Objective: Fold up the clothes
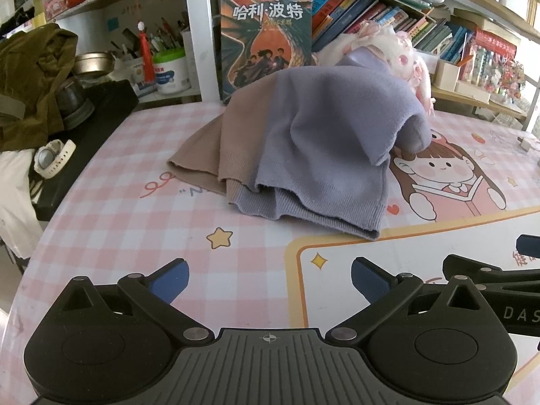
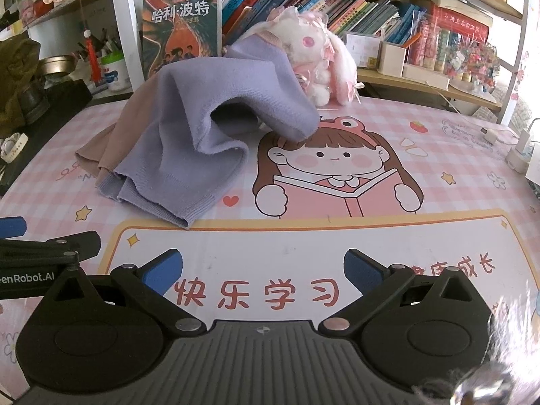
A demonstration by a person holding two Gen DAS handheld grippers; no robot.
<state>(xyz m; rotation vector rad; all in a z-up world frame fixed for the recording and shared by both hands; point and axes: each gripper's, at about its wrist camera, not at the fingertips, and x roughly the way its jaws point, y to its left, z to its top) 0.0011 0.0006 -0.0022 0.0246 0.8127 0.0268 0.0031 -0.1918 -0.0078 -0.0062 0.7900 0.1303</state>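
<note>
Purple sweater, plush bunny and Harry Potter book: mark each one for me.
purple sweater (image 1: pixel 324 141): left wrist view, on its broad upper surface.
plush bunny (image 2: pixel 314 57): right wrist view, on its white face.
Harry Potter book (image 1: pixel 266 40): left wrist view, on the middle of its front cover.

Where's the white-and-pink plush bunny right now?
The white-and-pink plush bunny sits at the table's back edge before the bookshelf, directly behind the draped lavender knit sweater; the left view shows it upper right.

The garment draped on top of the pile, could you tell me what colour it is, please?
Lavender purple garment, lying over a beige one; clearest in the right wrist view.
</note>
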